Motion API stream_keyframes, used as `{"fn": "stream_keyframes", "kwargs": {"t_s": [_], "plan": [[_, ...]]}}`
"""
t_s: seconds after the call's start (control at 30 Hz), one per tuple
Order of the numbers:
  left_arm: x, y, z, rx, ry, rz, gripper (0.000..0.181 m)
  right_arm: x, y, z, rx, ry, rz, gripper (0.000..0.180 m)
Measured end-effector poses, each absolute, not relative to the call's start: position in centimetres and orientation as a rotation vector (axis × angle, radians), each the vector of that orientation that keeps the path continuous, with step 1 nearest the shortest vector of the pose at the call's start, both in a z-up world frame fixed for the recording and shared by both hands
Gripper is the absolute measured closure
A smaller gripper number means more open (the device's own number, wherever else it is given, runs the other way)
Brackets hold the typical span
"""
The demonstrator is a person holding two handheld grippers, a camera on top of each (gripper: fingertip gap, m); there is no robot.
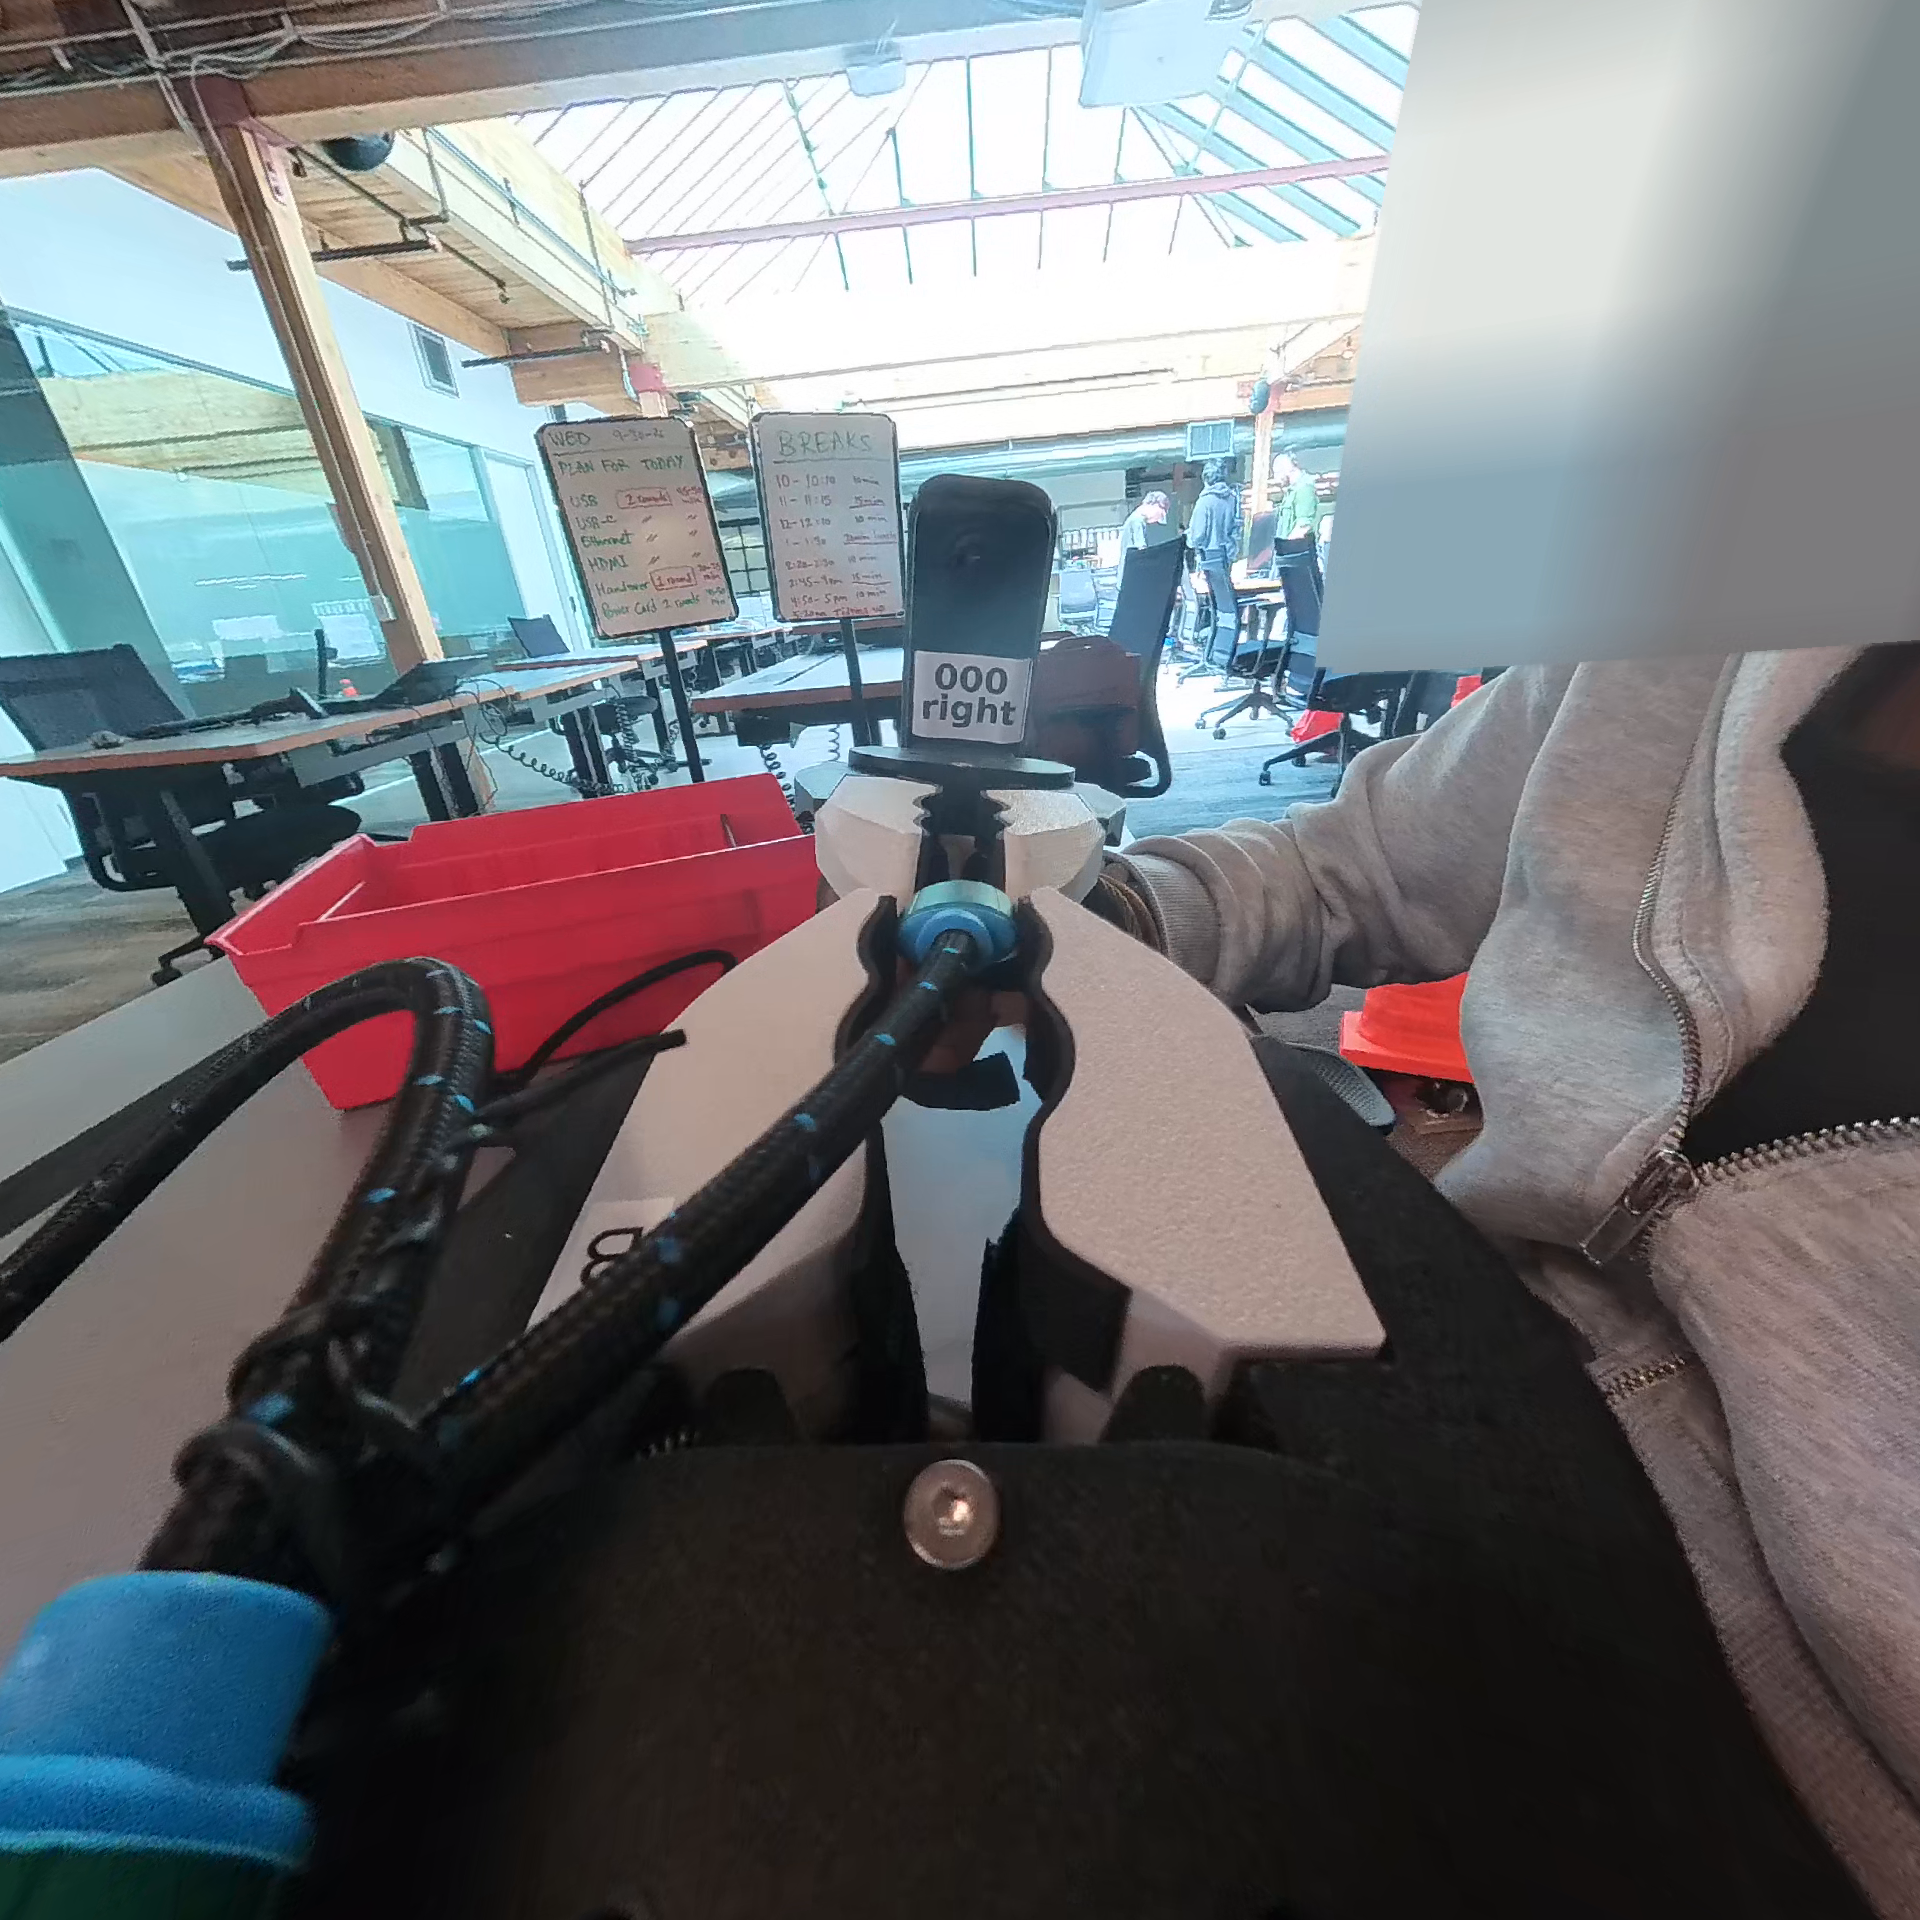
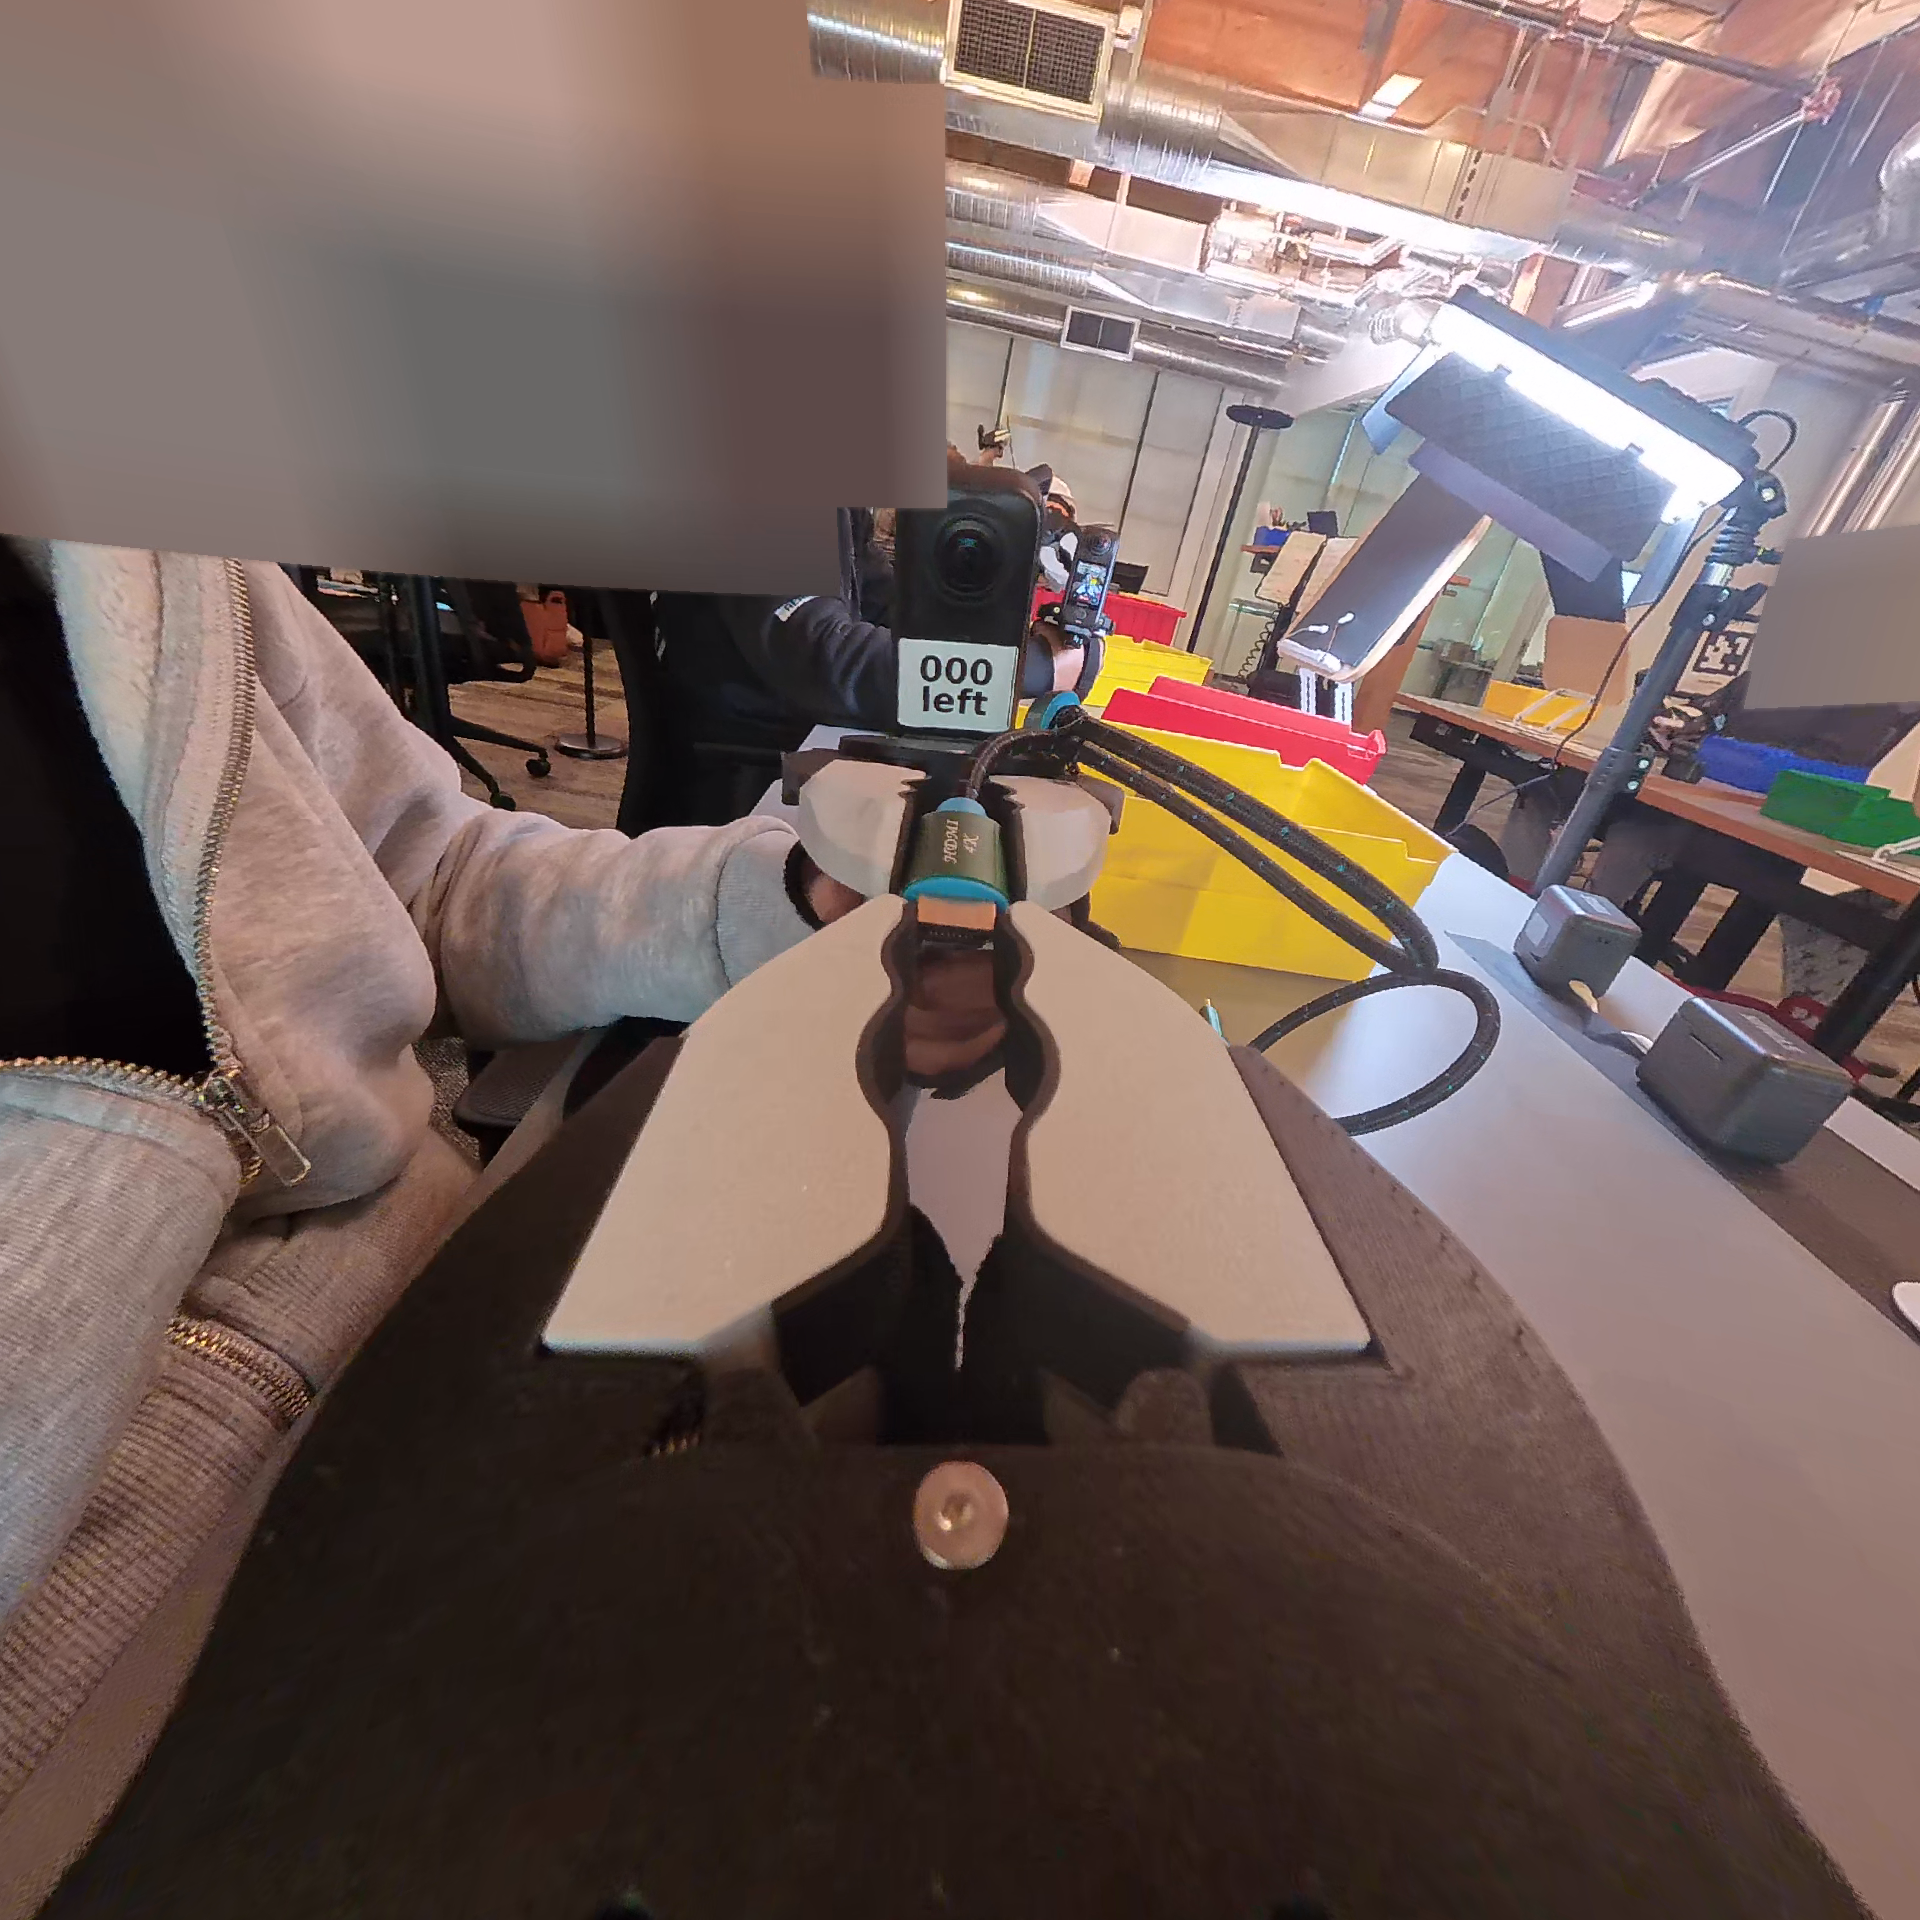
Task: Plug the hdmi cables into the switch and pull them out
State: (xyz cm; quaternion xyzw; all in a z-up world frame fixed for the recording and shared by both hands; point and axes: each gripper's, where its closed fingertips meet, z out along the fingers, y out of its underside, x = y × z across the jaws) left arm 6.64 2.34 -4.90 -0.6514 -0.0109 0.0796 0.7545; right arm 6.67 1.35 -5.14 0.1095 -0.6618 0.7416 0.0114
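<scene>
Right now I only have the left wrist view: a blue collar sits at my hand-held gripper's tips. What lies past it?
Observer: A dark green HDMI connector, its gold plug between the right hand-held gripper fingertips.
Operator: What is on the table that side?
Observer: Yellow bins, with a red bin behind them.
Operator: Anything nearer?
Observer: Two grey boxes on the table edge.
</scene>
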Motion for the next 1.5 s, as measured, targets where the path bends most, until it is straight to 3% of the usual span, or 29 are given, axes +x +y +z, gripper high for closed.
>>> {"fn": "stream_keyframes", "kwargs": {"t_s": [1.07, 1.17, 1.3, 1.4, 1.5], "plan": [[5.6, 2.2, -4.9, -1.419, -0.043, 0.301, 0.160, 5.7, 1.3, -5.3, 0.226, -2.096, 2.373, 0.165], [5.1, 1.4, -4.1, -1.380, -0.071, 0.339, 0.160, 5.0, 1.4, -5.5, 0.172, -2.141, 2.350, 0.156], [3.5, -0.6, -2.8, -1.305, -0.166, 0.444, 0.160, 3.8, 1.6, -8.0, 0.127, -2.422, 2.089, 0.134], [2.1, -1.8, -2.5, -1.268, -0.243, 0.531, 0.160, 2.3, 3.4, -12.4, 0.128, -2.735, 1.586, 0.118], [1.9, -2.4, -2.1, -1.231, -0.262, 0.539, 0.160, 0.9, 5.3, -15.2, 0.167, -2.859, 1.200, 0.116]]}}
